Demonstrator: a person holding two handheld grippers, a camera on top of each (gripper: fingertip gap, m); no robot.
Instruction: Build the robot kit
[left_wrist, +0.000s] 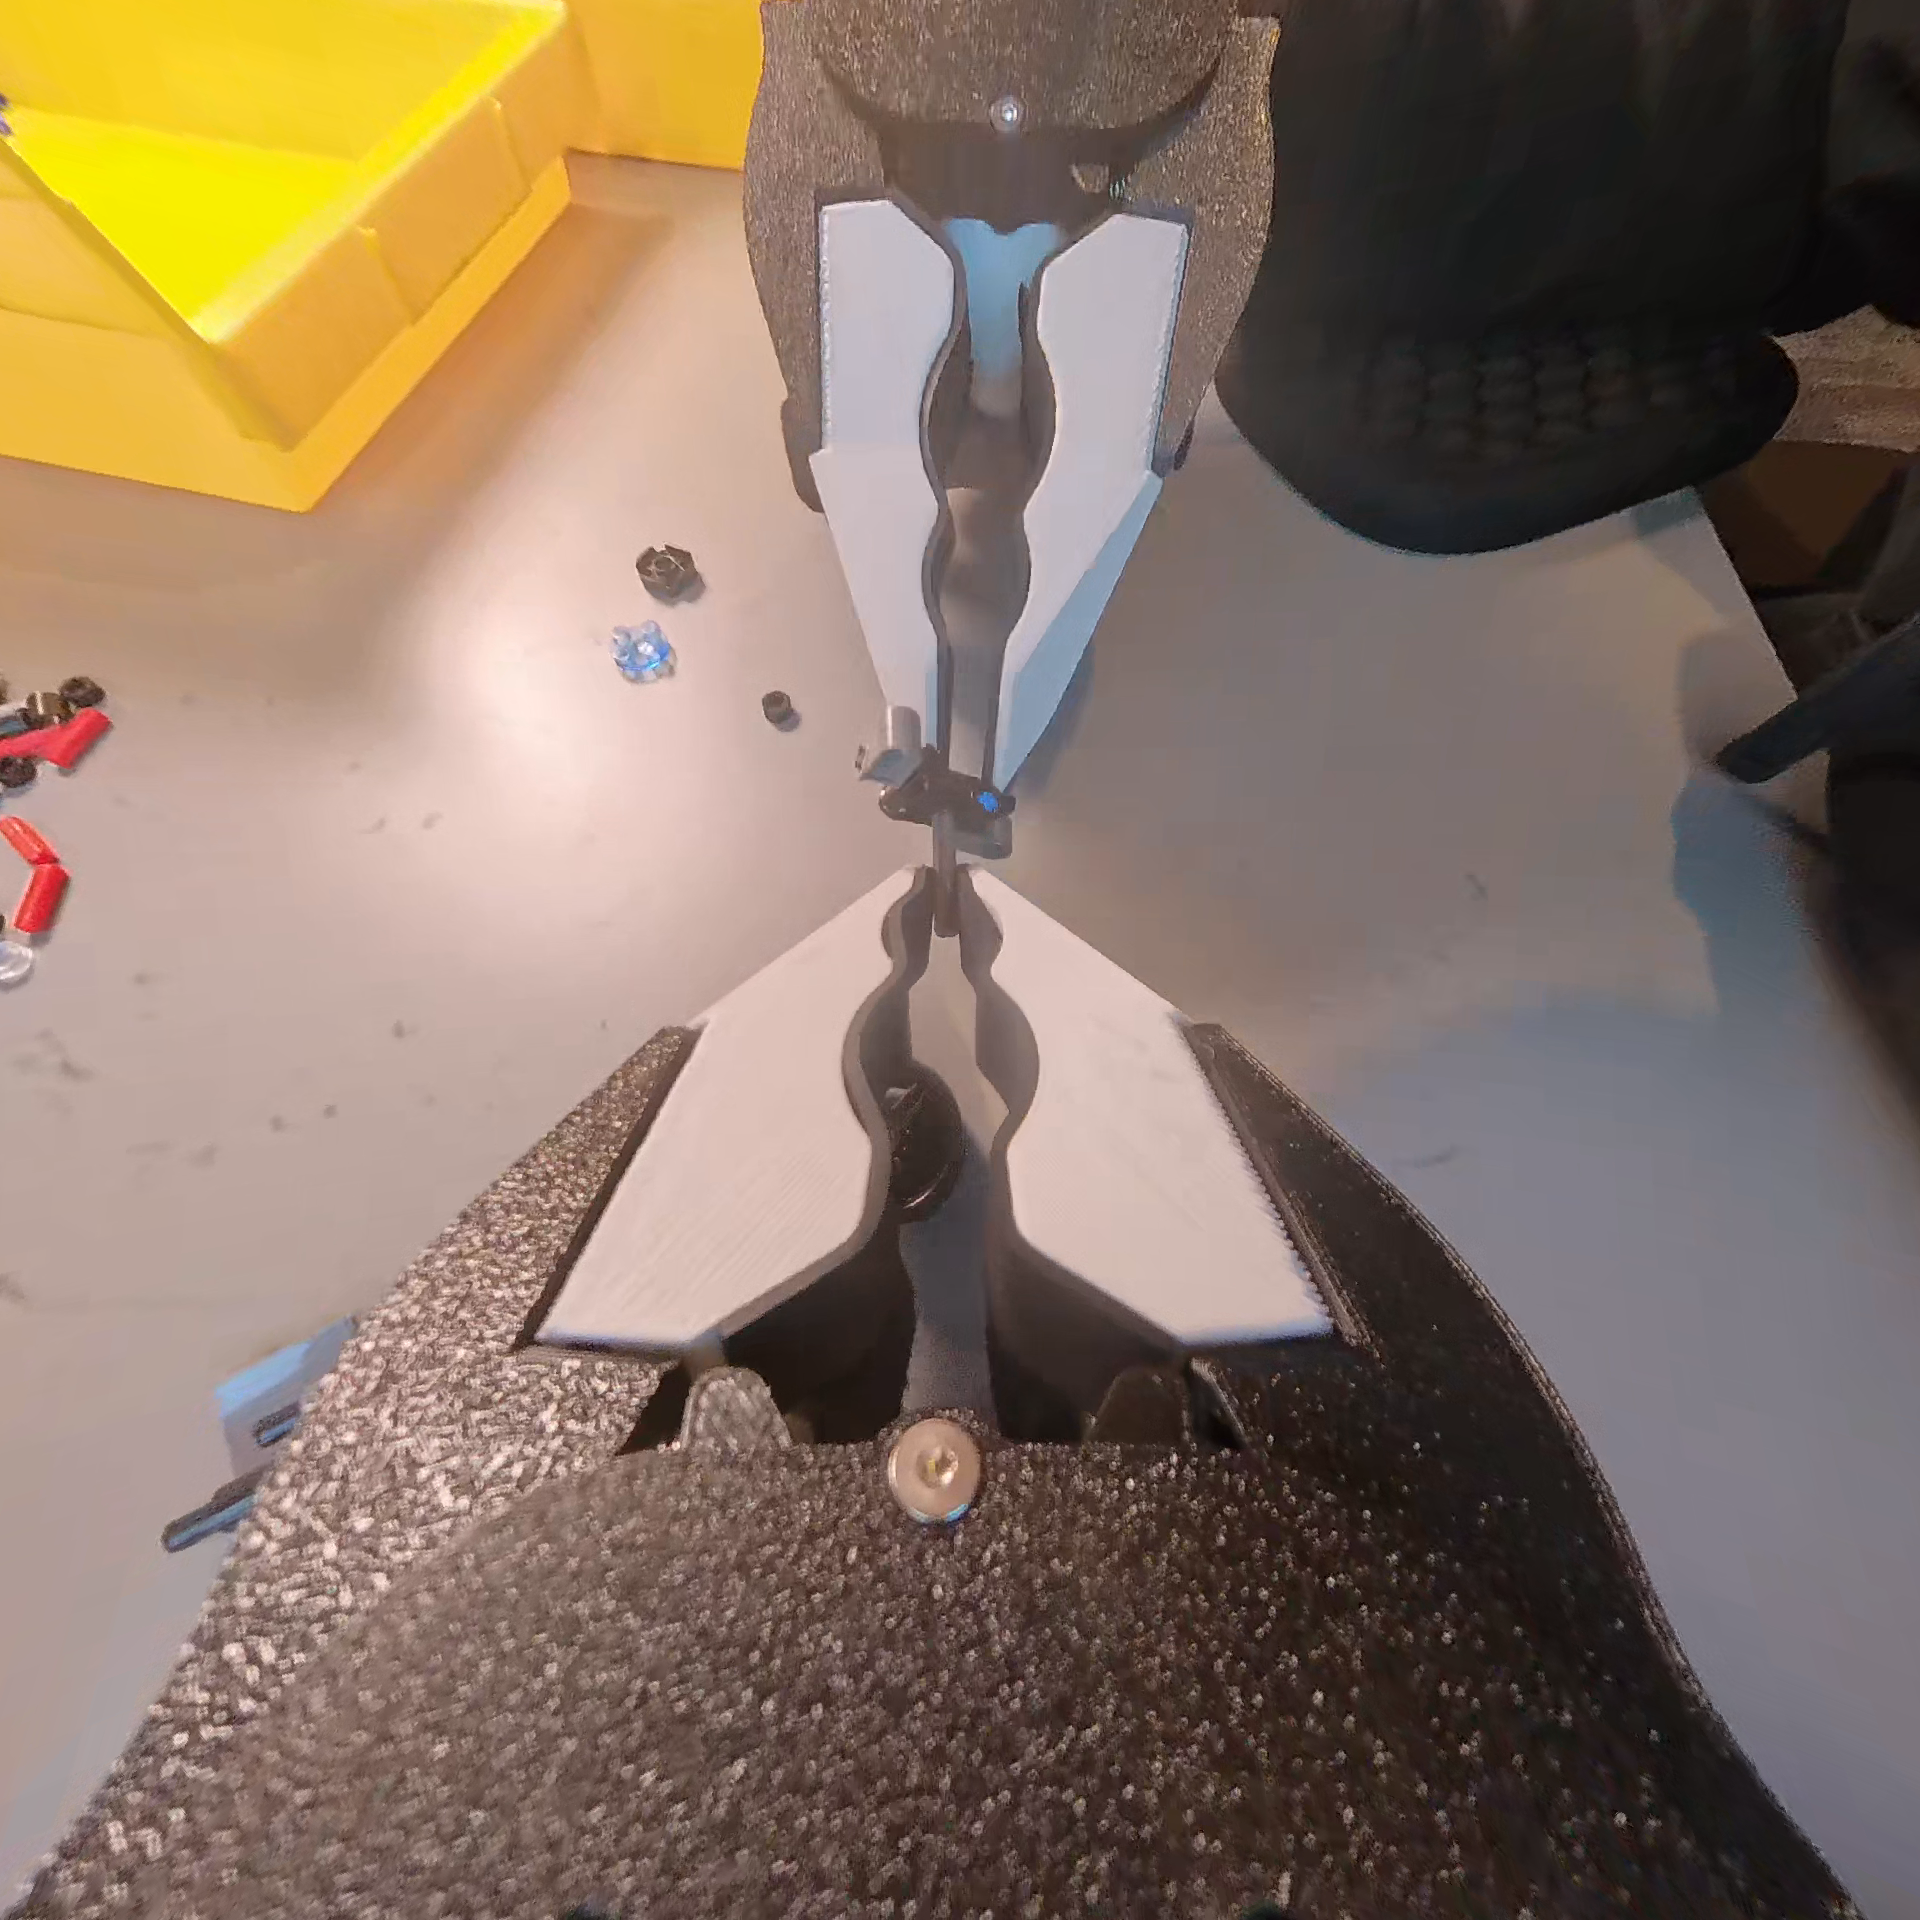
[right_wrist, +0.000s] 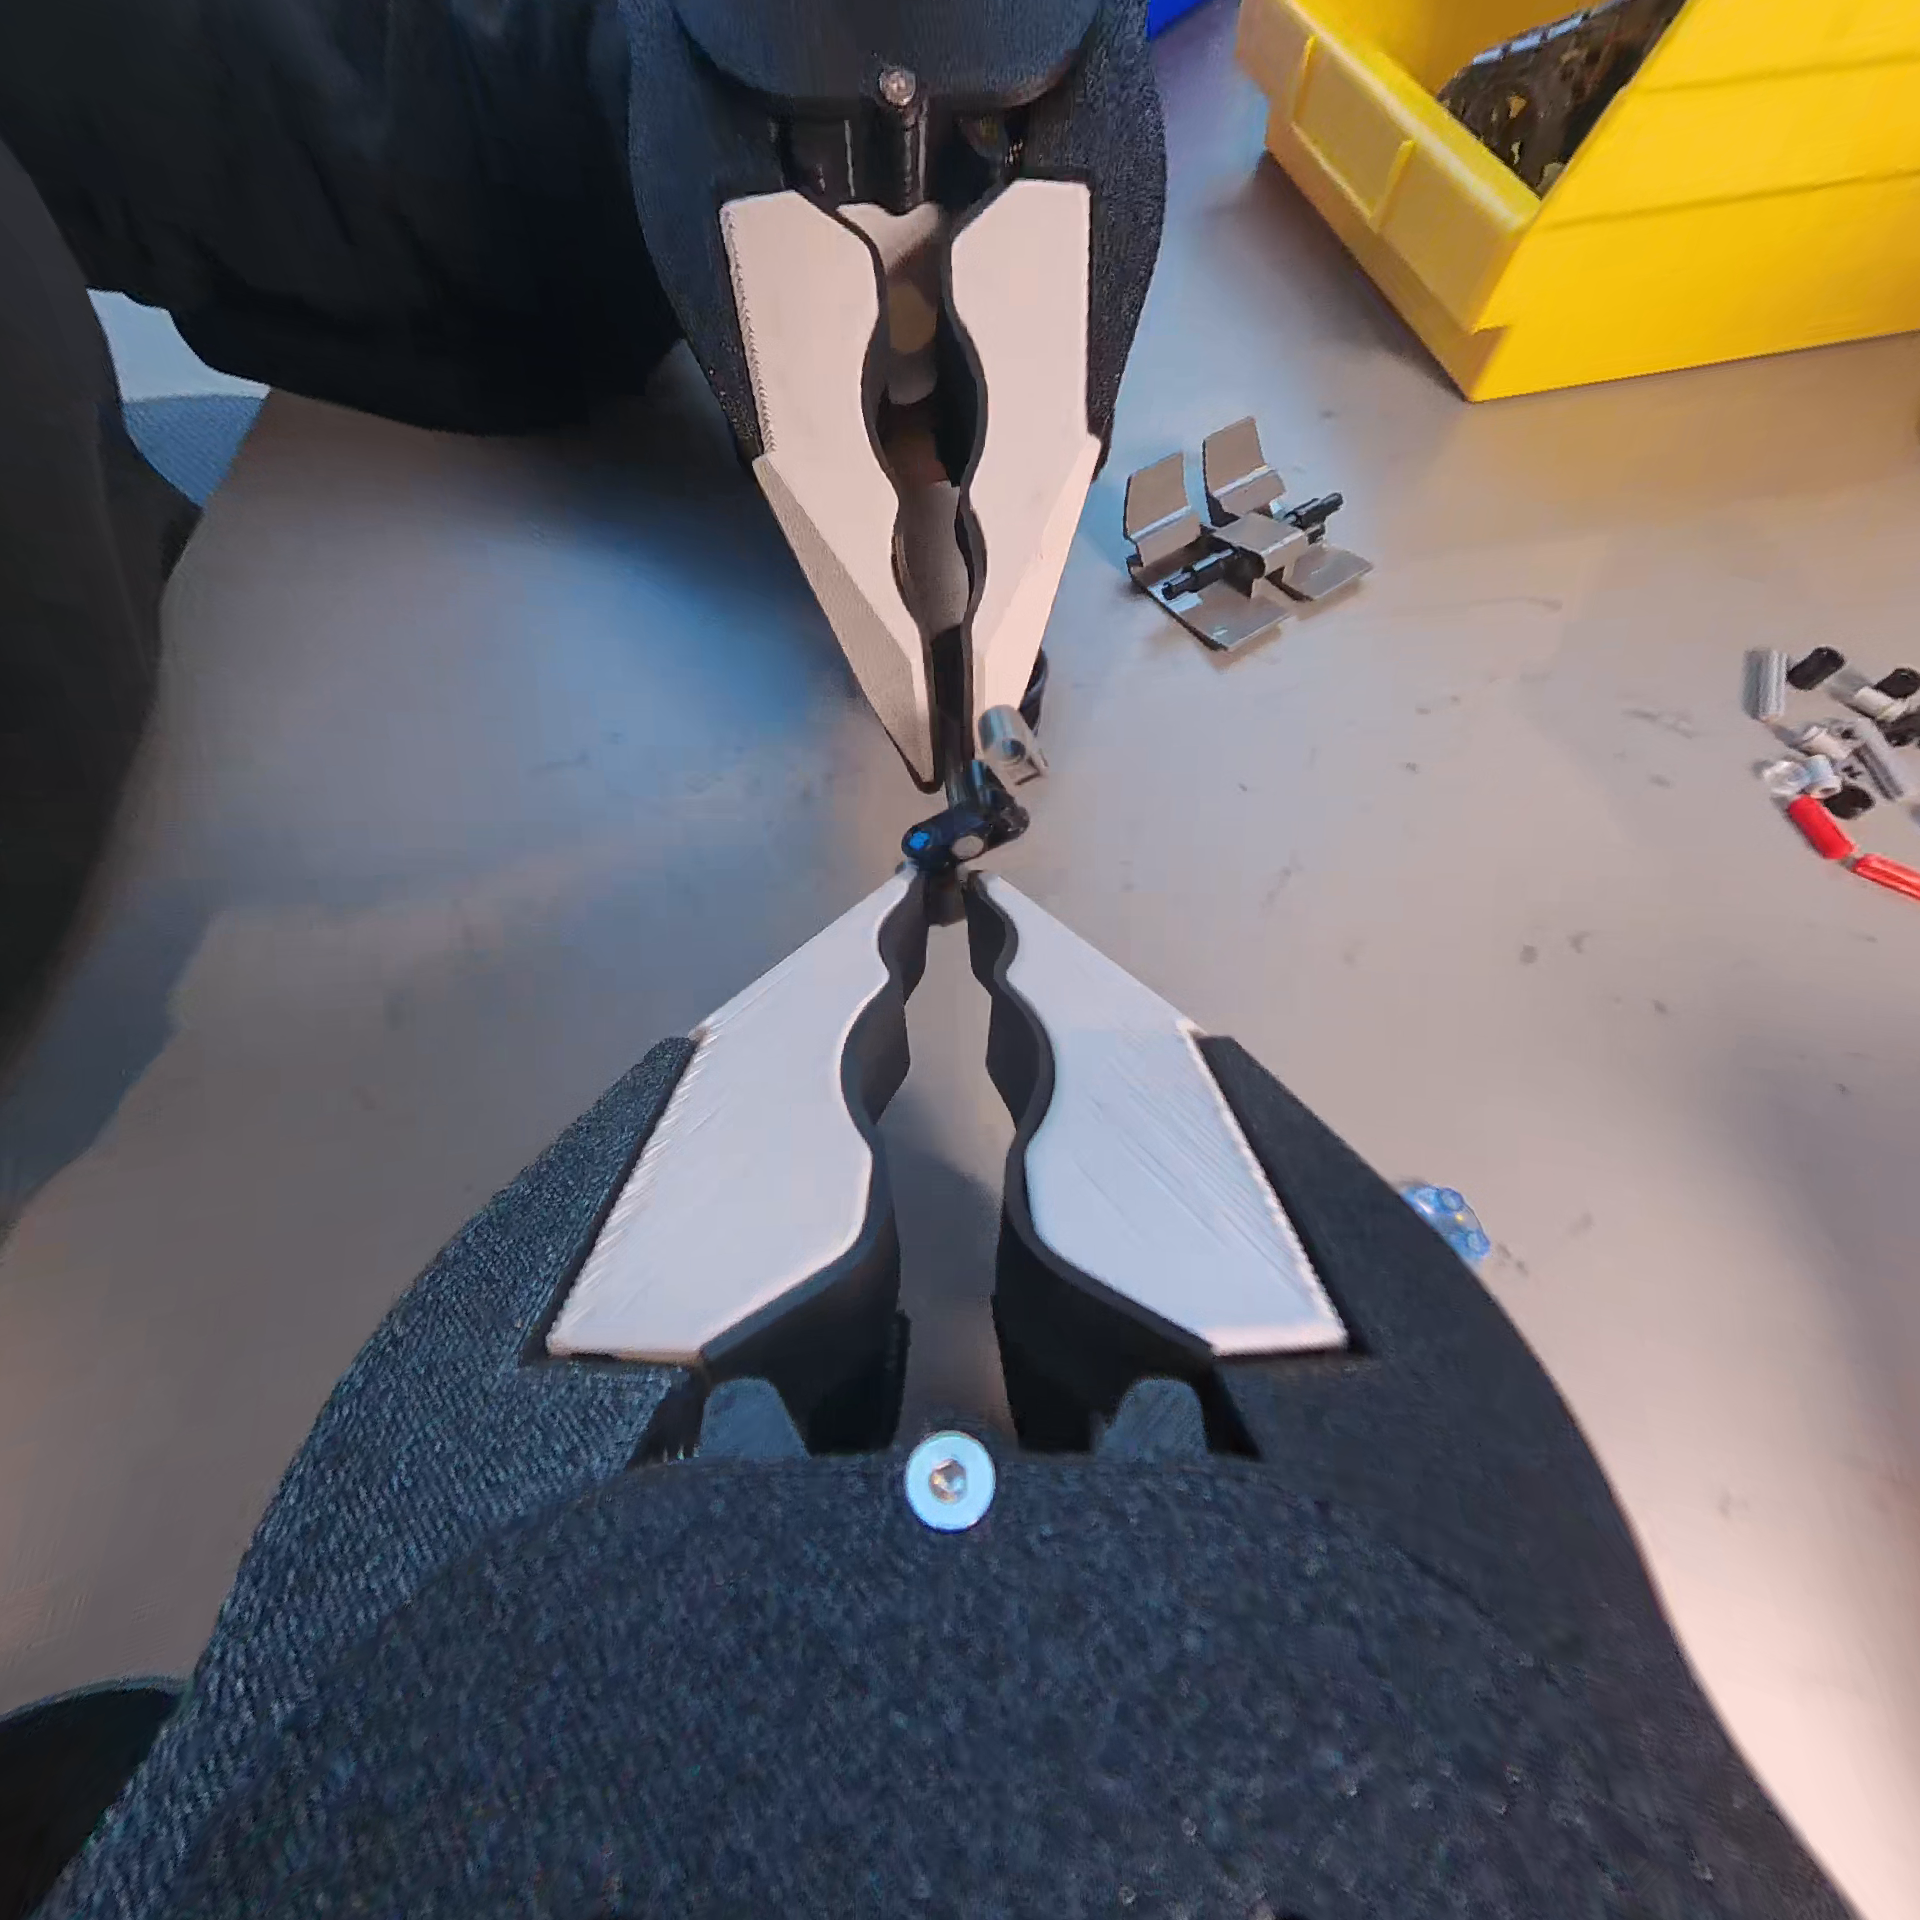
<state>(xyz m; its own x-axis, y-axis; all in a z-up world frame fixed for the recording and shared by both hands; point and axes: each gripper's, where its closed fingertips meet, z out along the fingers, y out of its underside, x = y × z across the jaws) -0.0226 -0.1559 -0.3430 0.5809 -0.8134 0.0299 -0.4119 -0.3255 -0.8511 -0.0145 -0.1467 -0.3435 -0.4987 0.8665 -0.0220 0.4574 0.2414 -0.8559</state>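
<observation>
While the two grippers face each other tip to tip above the grey table (left_wrist: 1299, 727), both pinch the same small black-and-grey assembly (left_wrist: 940, 795) of toy building parts, held clear of the surface between them. The left gripper (left_wrist: 943, 883) has its fingers closed on a thin black axle at the assembly's near end; the right gripper (right_wrist: 940, 883) is closed on the black connector at the other end. A grey sleeve piece (right_wrist: 1010, 743) sticks out to one side. Yellow bin (right_wrist: 1621, 197), far right in the right wrist view: dark small parts inside, kind not resolvable. Another yellow bin (left_wrist: 260, 260) in the left wrist view: visible interior shows only yellow walls. Loose on table: grey hinged sub-assembly (right_wrist: 1242, 535), red and grey pieces (right_wrist: 1839, 758), clear blue piece (left_wrist: 642, 651), black round piece (left_wrist: 670, 571).
</observation>
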